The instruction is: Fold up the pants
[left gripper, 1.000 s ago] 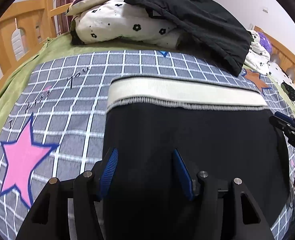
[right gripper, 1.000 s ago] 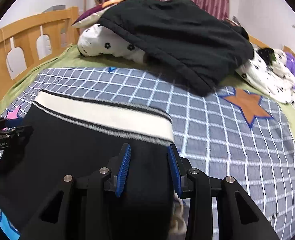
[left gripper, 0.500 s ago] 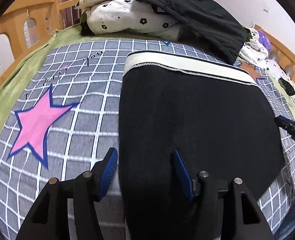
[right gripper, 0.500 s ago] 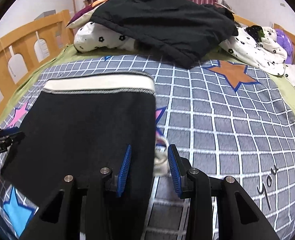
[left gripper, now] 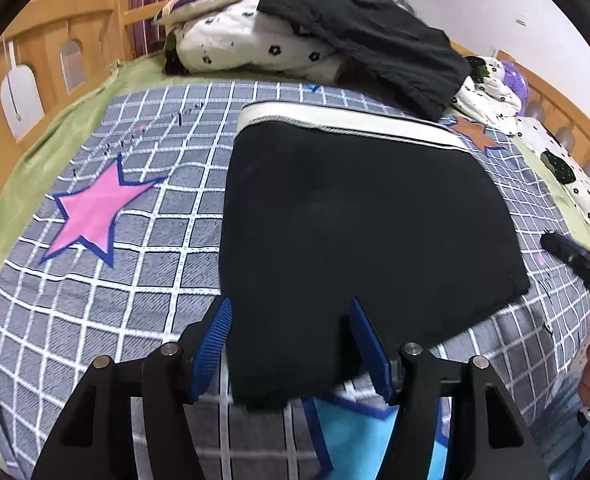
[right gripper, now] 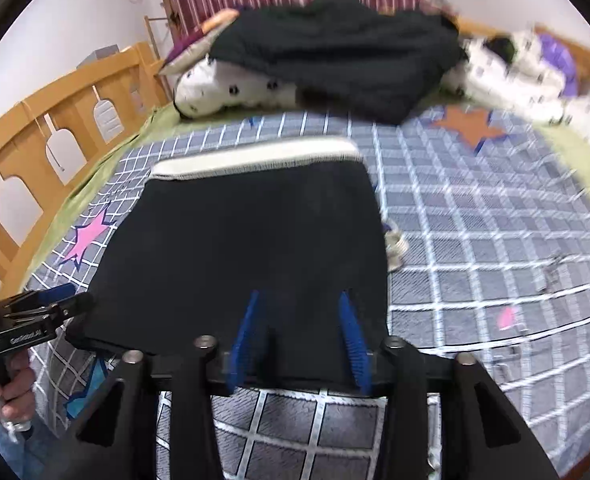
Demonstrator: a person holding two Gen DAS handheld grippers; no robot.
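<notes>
Since a second ago both tongs have drawn back toward the near side of the bed, so the pants [left gripper: 359,220] now show as a whole folded rectangle where before only the waistband end filled the views. Folded black cloth lies flat on the checked blanket [left gripper: 143,248], its cream waistband [left gripper: 335,120] at the far end toward the heap of bedding, its near edge just in front of the cameras. Left tongs [left gripper: 291,344] stand wide apart with the near left corner of the cloth showing between the blue pads [left gripper: 215,340]; nothing is pinched, and whether they touch the fabric I cannot tell. Right tongs [right gripper: 299,340] are likewise spread, hovering over the near right part of the cloth and gripping nothing. Each pair sits over its own corner, which suits letting the bundle go squarely after laying it down, or taking it up again for one more fold. A pale drawstring end [right gripper: 395,248] pokes out from the right side of the pants onto the blanket, a sign that the layers are stacked rather than spread. I judge the folding to be close to finished; the rectangle looks even, with its sides fairly straight. Far back, a black jacket [left gripper: 375,40] rests on spotted quilts [left gripper: 247,44], well apart from the work and no hindrance.
</notes>
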